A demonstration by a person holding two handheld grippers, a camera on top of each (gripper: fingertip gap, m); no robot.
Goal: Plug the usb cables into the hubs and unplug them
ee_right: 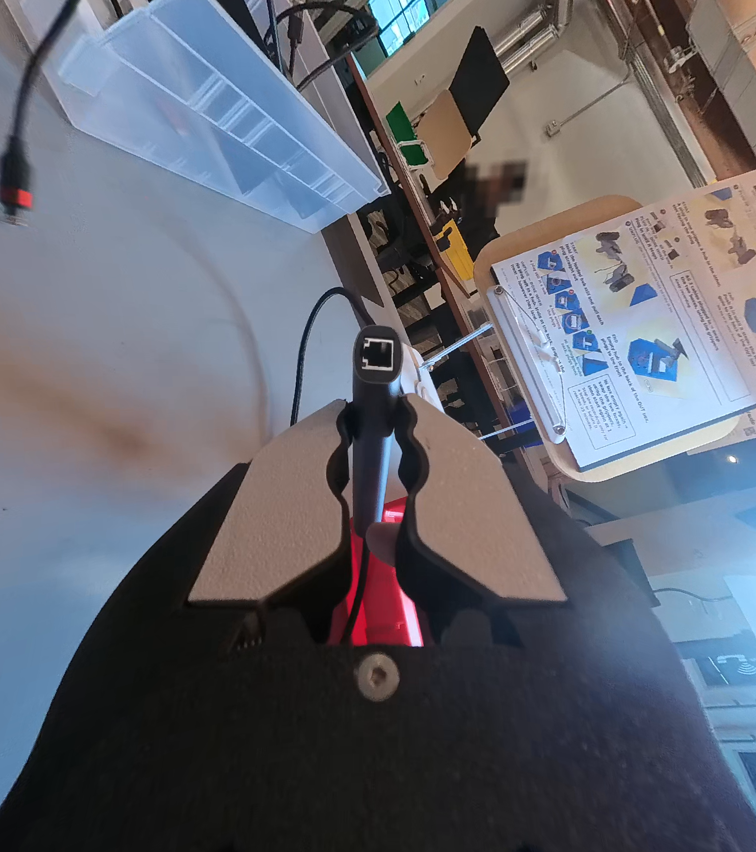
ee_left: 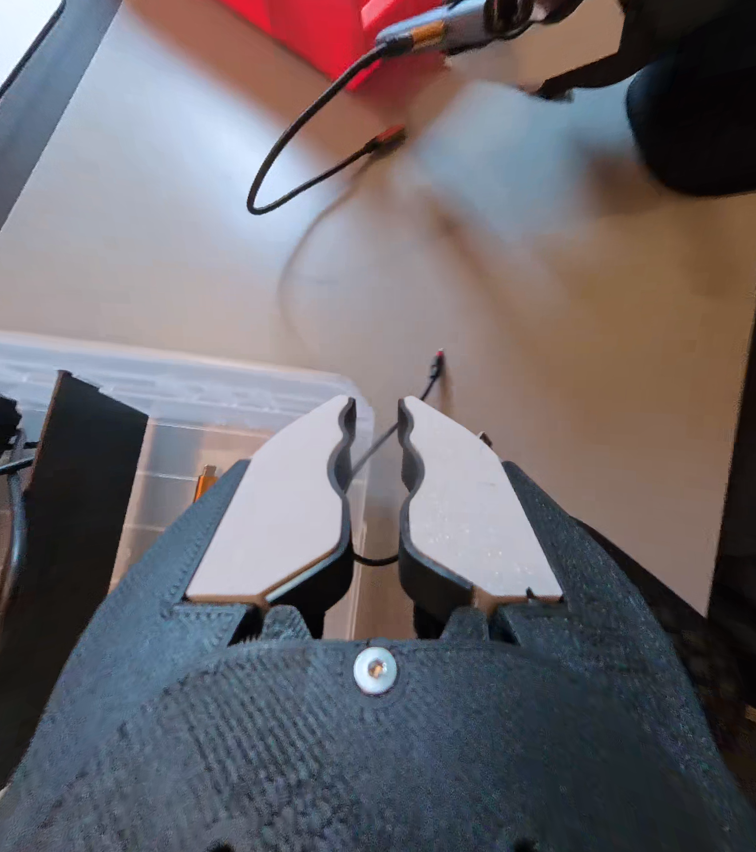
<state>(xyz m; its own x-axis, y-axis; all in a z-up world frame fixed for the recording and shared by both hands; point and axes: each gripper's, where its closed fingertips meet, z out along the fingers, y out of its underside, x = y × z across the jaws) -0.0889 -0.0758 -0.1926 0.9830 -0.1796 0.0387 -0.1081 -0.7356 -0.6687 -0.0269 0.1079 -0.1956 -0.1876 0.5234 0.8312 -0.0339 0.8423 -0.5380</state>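
In the right wrist view, my right gripper is shut on a dark grey hub. The hub stands up between the fingers with its end port facing the camera, and its black cable loops off to the left. The same hub shows at the top of the left wrist view, with its cable hanging to an orange-tipped plug. My left gripper is slightly open and empty above the table. A thin black cable with a red-tipped plug lies beneath it. Another red-banded plug hangs at the upper left.
A red box sits at the far side of the beige table, and it also shows under my right gripper. A clear plastic organiser lies at the left. An instruction sheet on a stand is off the table at the right. The left gripper is farther from the orange-tipped plug, some 25 cm, than the right, some 10 cm.
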